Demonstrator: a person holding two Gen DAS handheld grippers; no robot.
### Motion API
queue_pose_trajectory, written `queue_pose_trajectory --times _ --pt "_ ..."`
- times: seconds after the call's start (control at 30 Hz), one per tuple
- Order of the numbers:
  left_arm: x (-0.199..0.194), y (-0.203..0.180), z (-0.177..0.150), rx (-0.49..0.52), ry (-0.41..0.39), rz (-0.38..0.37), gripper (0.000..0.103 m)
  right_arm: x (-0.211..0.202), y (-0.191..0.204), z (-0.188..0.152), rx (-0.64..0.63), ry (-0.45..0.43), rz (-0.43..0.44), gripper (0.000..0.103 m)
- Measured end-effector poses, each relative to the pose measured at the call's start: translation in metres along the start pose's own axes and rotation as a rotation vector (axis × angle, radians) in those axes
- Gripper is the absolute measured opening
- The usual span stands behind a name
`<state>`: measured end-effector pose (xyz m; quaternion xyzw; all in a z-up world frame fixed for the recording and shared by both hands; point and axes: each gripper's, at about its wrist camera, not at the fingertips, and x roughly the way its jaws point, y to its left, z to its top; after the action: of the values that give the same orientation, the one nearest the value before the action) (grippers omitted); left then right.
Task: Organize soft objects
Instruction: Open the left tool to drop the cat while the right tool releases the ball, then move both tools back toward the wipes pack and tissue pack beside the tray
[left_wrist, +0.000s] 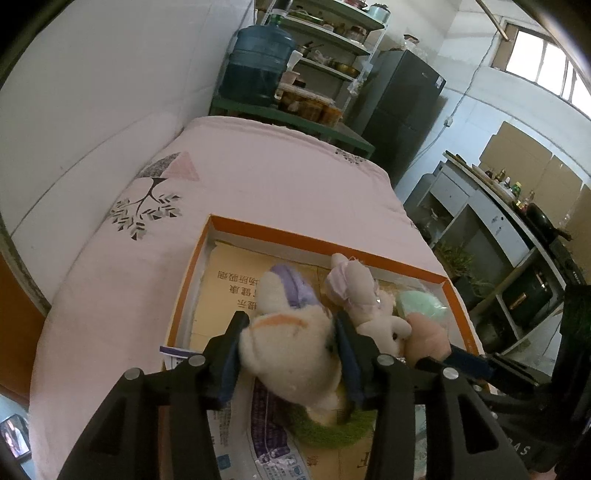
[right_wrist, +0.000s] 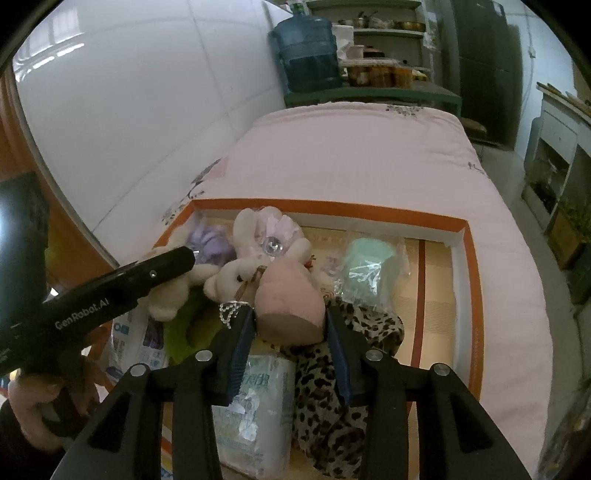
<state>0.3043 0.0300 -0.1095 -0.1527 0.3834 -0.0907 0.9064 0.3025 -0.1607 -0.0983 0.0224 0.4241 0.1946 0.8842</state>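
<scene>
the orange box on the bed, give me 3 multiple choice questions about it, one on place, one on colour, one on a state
1. What lies between the left gripper fingers?
A. cream plush rabbit
B. water jug
C. leopard-print cloth

2. What colour is the bagged item at the far right of the orange box?
A. red
B. mint green
C. black

3. How do the right gripper jaws stand?
A. apart around the pink plush
B. shut, empty
C. out of view

Key: 1 A, the cream plush rabbit fills the gap; 2 B, the bagged item is pale green; 3 A, the pink plush sits between them.
</scene>
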Motion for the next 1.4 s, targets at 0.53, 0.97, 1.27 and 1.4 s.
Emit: queue_pose_trajectory --times 0.53,0.97,1.27,1.4 --pt "-0.021 -0.007 0.000 -0.006 -0.058 0.017 0.060 -0.021 -0.005 -0.004 0.038 -0.045 -0.001 0.057" --pt "-0.052 -0.026 -0.005 0.069 -0.095 0.040 0.060 -0.046 0.002 -0.015 0.050 -0.064 -0.010 0.057" --pt "-0.075 -0.034 -0.016 0.109 -0.124 0.083 0.060 -0.058 0.008 -0.022 0.048 -0.069 -0.020 0.057" --pt "-0.082 -0.036 -0.020 0.119 -0.129 0.088 0.060 -0.065 0.012 -0.028 0.046 -0.072 -0.022 0.057"
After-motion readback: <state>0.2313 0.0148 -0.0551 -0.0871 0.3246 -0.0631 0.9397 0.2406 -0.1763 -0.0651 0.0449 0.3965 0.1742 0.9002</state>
